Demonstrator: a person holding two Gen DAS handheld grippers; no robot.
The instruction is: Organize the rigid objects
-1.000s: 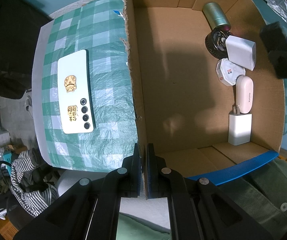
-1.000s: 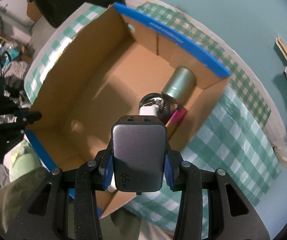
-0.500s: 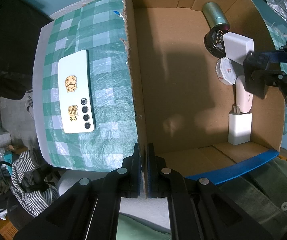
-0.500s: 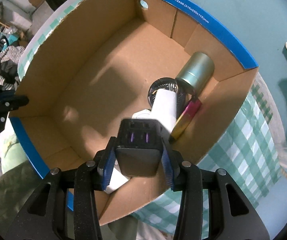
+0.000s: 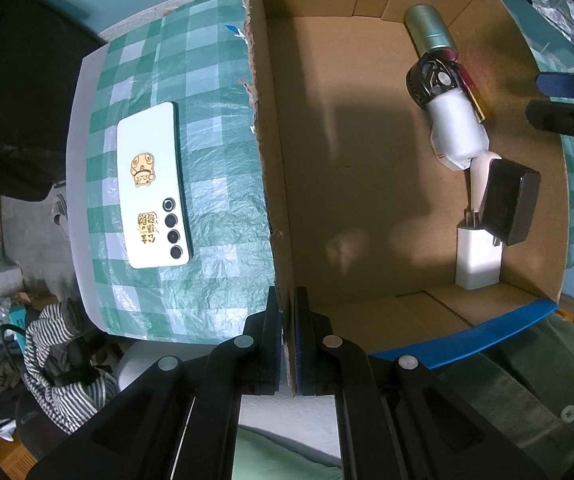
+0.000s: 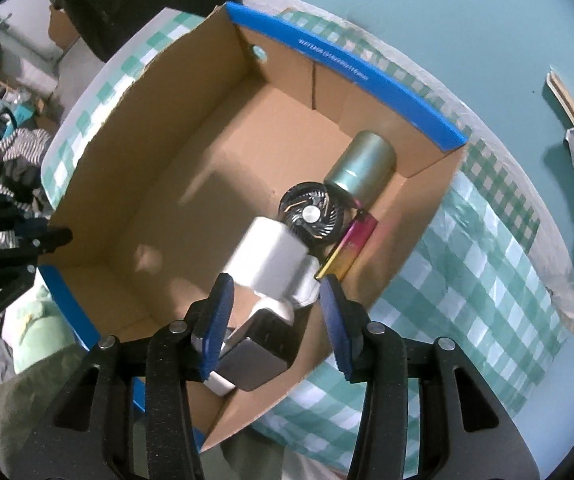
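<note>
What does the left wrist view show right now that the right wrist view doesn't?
Left wrist view only: the white phone lying on the checked cloth outside the box, and the left gripper shut on the box wall.

Right wrist view only: the right gripper, jaws just opened, nothing between them.

Both: the cardboard box, the dark charger lying inside it, the small fan and the metal cylinder.

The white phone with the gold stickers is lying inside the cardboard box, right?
No. The white phone with gold stickers lies outside the brown cardboard box, on the green checked tablecloth beside it, as the left wrist view shows.
</note>
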